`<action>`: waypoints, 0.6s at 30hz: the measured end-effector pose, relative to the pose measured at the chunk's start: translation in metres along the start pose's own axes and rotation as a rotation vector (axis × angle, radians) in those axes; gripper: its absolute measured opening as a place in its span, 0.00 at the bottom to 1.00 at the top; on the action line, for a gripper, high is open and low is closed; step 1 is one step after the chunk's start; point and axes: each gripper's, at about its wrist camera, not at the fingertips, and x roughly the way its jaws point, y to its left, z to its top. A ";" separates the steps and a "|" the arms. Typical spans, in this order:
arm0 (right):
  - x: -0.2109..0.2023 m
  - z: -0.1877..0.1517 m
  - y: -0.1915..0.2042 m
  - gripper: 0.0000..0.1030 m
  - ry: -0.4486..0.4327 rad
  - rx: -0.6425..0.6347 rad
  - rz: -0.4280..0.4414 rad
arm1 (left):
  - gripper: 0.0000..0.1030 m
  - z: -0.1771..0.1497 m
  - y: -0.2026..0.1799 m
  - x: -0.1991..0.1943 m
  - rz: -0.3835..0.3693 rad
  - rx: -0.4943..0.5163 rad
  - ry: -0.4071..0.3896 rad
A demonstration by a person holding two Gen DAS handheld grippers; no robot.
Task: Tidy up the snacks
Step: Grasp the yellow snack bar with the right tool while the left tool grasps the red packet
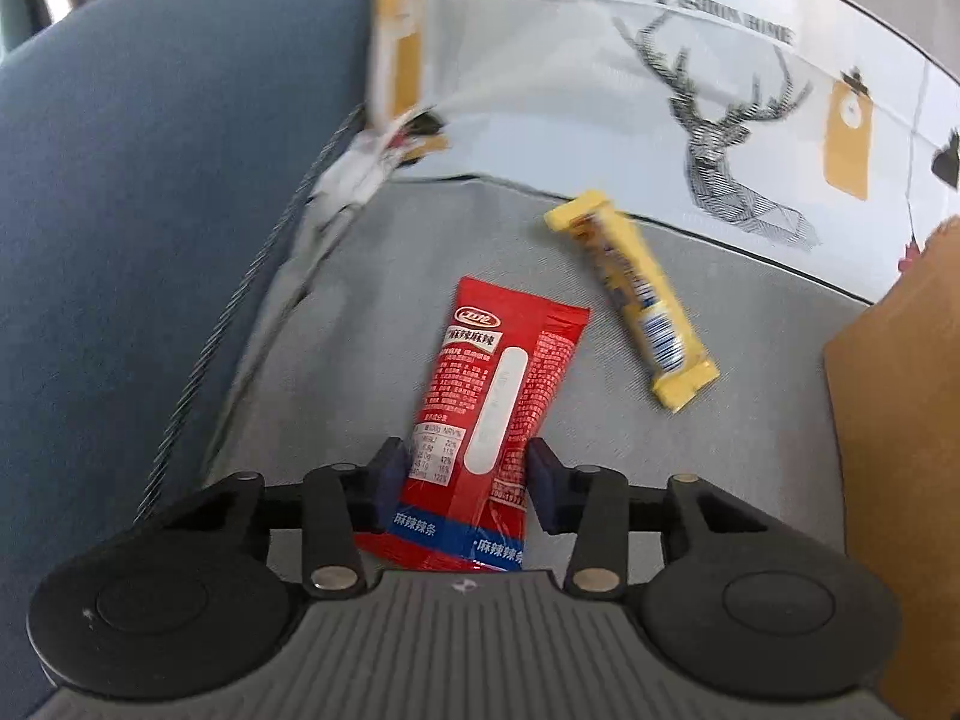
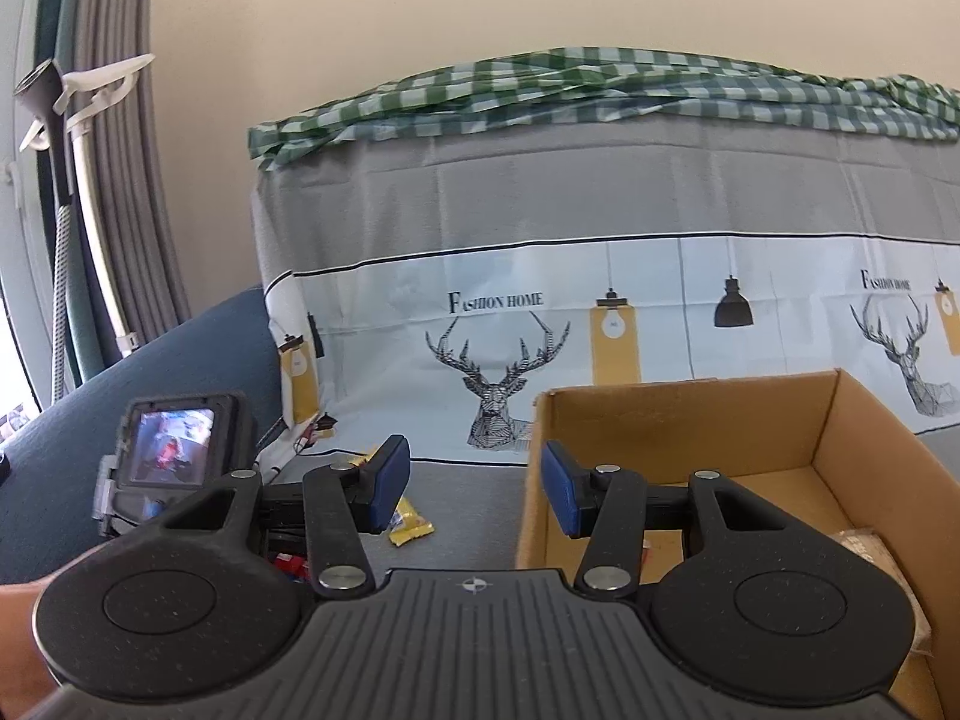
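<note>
Item one: a red foil snack packet with white print and a blue band at its near end, lying flat on the grey fabric seat. Its long axis runs from six o'clock toward twelve, tipped slightly to one o'clock, in line with the left gripper. The near third of the packet sits between the blue pads; the jaws stand part-way apart and flank its edges closely, but whether they press on it cannot be told. Item two: a yellow wrapped bar with a barcode, at one o'clock from the left gripper, well apart from the red packet, its long axis slanting from eleven to five o'clock. Item three: an open brown cardboard box, at three o'clock of the left gripper, seen there only as an edge. The right gripper hangs above the seat with jaws parted and nothing between them, the box's near wall straight ahead at twelve to one o'clock. The left hand is plainly the nearer to the red packet. The right wrist view alone shows the box interior and the green checked cloth atop the deer-print cover; the left wrist view alone shows the red packet whole.
</note>
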 end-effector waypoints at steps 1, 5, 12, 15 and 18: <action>0.001 0.000 0.003 0.49 0.003 -0.002 0.003 | 0.45 -0.002 0.007 -0.004 -0.004 -0.025 0.016; 0.001 0.000 0.011 0.49 0.004 -0.002 0.017 | 0.45 -0.021 0.040 -0.028 -0.002 -0.159 0.102; -0.002 -0.006 0.032 0.49 0.008 -0.022 0.055 | 0.50 -0.041 0.056 -0.037 -0.032 -0.226 0.143; -0.001 -0.008 0.037 0.49 0.015 -0.031 0.062 | 0.52 -0.035 0.057 -0.034 -0.025 -0.193 0.128; 0.001 -0.006 0.039 0.49 0.016 -0.037 0.079 | 0.52 -0.033 0.059 -0.029 -0.030 -0.193 0.141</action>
